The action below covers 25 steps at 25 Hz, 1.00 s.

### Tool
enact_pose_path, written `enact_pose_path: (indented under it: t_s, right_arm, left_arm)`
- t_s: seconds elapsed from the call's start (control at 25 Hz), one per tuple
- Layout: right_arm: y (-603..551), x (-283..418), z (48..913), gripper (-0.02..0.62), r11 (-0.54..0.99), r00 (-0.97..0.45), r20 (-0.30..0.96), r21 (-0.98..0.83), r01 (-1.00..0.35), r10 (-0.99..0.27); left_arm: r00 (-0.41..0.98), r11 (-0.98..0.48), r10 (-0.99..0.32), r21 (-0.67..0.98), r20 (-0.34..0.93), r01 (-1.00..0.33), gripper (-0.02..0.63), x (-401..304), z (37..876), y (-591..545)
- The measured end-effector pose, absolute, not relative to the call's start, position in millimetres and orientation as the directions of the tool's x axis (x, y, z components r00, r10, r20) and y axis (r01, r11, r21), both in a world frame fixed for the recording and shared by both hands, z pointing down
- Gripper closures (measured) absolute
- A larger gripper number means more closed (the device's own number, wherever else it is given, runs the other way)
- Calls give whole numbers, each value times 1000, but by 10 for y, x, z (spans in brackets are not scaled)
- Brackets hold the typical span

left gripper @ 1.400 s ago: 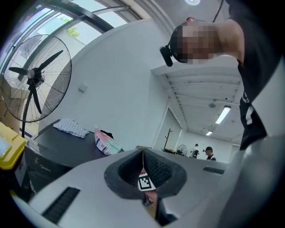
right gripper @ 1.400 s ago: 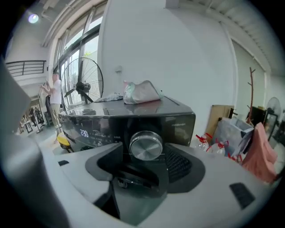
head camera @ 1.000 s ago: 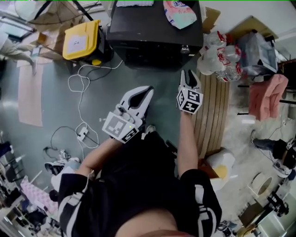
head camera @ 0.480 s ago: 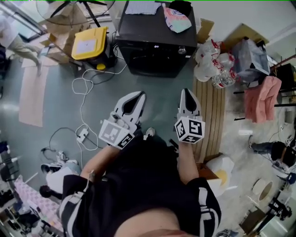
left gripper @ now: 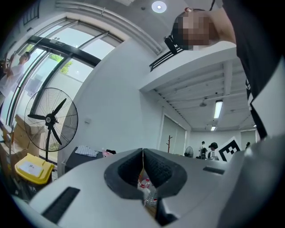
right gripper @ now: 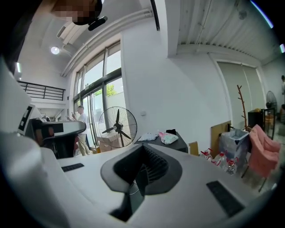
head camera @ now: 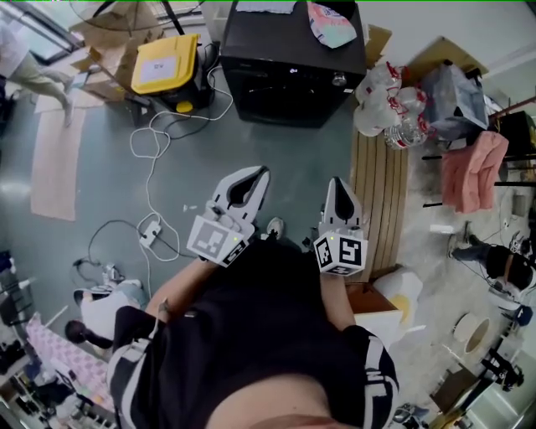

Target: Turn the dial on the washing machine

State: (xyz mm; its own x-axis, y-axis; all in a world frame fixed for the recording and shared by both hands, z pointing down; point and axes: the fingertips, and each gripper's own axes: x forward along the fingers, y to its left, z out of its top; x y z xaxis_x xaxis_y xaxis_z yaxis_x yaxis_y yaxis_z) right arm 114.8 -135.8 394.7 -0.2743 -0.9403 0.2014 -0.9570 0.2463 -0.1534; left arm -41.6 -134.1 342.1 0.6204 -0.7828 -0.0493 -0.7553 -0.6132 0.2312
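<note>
The black washing machine (head camera: 293,59) stands at the top of the head view, with its small round dial (head camera: 338,80) at the front right corner. A pastel bag (head camera: 331,23) lies on its lid. Both grippers hang over the grey floor, well short of the machine and touching nothing. My left gripper (head camera: 261,173) is shut and empty, its pads (left gripper: 153,167) meeting at the tip. My right gripper (head camera: 337,181) is also shut with nothing between its jaws. The right gripper view shows the machine (right gripper: 176,143) far ahead beyond the right gripper (right gripper: 143,149).
A yellow box (head camera: 159,63) and a white cable (head camera: 151,142) lie left of the machine. Wooden slats (head camera: 381,193), plastic bottles (head camera: 389,109) and a pink cloth (head camera: 473,172) sit on the right. A standing fan (right gripper: 117,127) and a person are by the windows.
Both grippers have drawn back from the washing machine toward the person's body. The right gripper's jaws have closed from slightly apart to shut.
</note>
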Motion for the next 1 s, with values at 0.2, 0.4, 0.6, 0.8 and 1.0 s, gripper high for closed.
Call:
enact_pose_path:
  t_s: [0.2,0.4,0.6,0.8,1.0]
  right_arm:
    - [-1350,1058,3930,571,249,-274,186,-146,-958,-944]
    - [-1318,985,3866,571,250,-273,177,-141,-958,-946]
    - [-1325,930,3854,571,245,-269,172,-148,-958,-948]
    - [-1284,910,3867,571,245,-268,171,-146,-958,-948]
    - [-1250,898,3874,571,243,-266,175,-143,-959,-948]
  left_arm:
    - [630,-627,-774,213,-63,-749,583,-459,3416,-1322]
    - [633,-631,-771,228,-76,-742,583,-520,3371,-1278]
    - [628,-625,-775,238,-72,-744,583,-594,3396,-1305]
    - [630,-627,-773,234,-73,-743,583,-627,3406,-1274]
    - [628,-625,-774,240,-74,-742,583,-647,3394,-1243]
